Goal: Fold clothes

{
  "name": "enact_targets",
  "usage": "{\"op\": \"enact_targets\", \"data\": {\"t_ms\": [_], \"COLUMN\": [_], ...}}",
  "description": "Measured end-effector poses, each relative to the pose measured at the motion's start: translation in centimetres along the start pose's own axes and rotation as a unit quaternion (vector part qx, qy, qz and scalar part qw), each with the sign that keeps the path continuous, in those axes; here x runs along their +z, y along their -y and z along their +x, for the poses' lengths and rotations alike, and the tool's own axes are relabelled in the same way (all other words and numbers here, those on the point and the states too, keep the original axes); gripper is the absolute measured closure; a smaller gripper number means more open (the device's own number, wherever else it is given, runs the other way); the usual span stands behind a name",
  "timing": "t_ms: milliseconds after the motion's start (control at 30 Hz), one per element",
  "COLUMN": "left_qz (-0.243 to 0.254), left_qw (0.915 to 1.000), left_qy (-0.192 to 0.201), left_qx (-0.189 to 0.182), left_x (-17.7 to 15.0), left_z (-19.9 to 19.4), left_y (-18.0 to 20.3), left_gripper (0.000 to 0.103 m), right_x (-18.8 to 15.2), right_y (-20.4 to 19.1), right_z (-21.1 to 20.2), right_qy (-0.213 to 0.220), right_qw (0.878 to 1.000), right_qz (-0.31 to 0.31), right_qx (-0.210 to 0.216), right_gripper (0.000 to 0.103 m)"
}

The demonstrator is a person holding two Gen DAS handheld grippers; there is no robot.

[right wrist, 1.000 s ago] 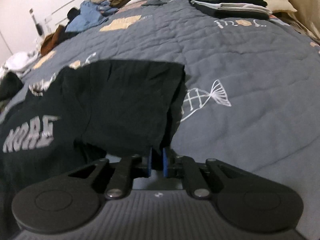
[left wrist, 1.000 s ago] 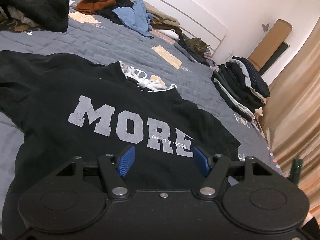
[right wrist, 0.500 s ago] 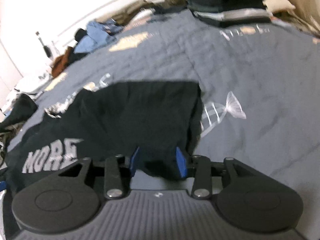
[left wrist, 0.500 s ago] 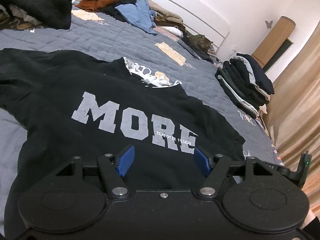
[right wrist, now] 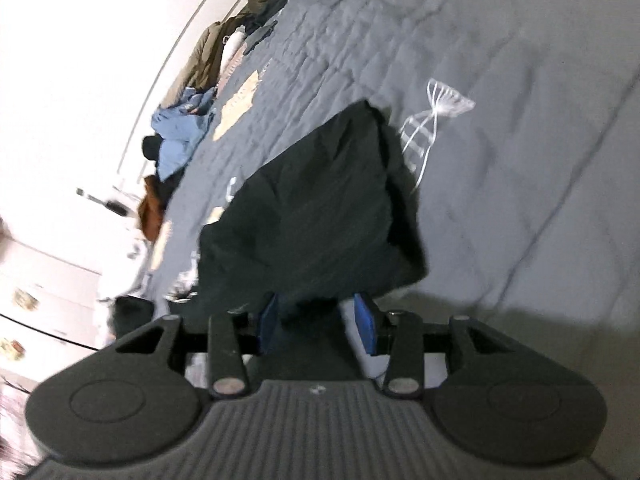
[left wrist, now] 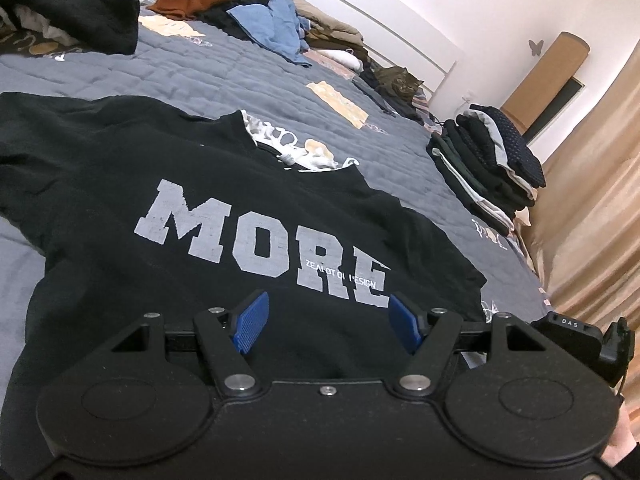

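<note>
Black T-shirt [left wrist: 248, 200] — soft, light, limp; spread print-up on bed [left wrist: 208, 68]. Take at sleeve or hem edge. Left gripper [left wrist: 326, 322], right gripper [right wrist: 320, 320] — jaws apart, holding nothing.

bed: grey quilt [left wrist: 224, 76] lying spread out | far wall: white headboard [left wrist: 400, 36] running along it | right side: tan curtain [left wrist: 592, 216] hanging, butterfly sticker [left wrist: 535, 46] sitting on the wall

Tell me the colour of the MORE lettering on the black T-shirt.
Faded grey-white lettering on the black T-shirt; the left wrist view shows it best.
</note>
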State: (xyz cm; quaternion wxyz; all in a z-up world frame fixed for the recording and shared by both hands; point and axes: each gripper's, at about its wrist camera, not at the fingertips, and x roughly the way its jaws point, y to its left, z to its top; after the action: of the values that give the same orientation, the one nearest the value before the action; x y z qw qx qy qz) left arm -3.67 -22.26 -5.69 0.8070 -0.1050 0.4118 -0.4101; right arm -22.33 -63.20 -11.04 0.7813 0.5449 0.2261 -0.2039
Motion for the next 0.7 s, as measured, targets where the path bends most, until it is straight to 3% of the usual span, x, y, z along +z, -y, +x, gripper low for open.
{"op": "enact_targets", "data": {"t_ms": [300,467,700], "left_qz": [0.005,0.001,-0.001], "left_qw": [1.0000,0.9999,0.9997], "left_qy": [-0.005,-0.009,-0.015], "left_qx": [-0.004,-0.008,-0.017], "left_x": [-0.4,-0.5,-0.6], "left_z": [0.2,0.5,1.1], "left_y": [0.6,0.8,1.4], "left_gripper": [0.038,0.038,0.038], "right_x": [-0.3,0.1,-0.1], "right_y": [2.9,3.3,4.2], "right_z": [1.9,2.7,3.4], "right_qy": [0.012,0.030,0.051], "right_qw": [0.993,0.992,0.984], "right_qz": [0.120,0.121,0.171], "right_qx": [0.017,0.015,0.021], "right_gripper": [0.059,0.058,0.058]}}
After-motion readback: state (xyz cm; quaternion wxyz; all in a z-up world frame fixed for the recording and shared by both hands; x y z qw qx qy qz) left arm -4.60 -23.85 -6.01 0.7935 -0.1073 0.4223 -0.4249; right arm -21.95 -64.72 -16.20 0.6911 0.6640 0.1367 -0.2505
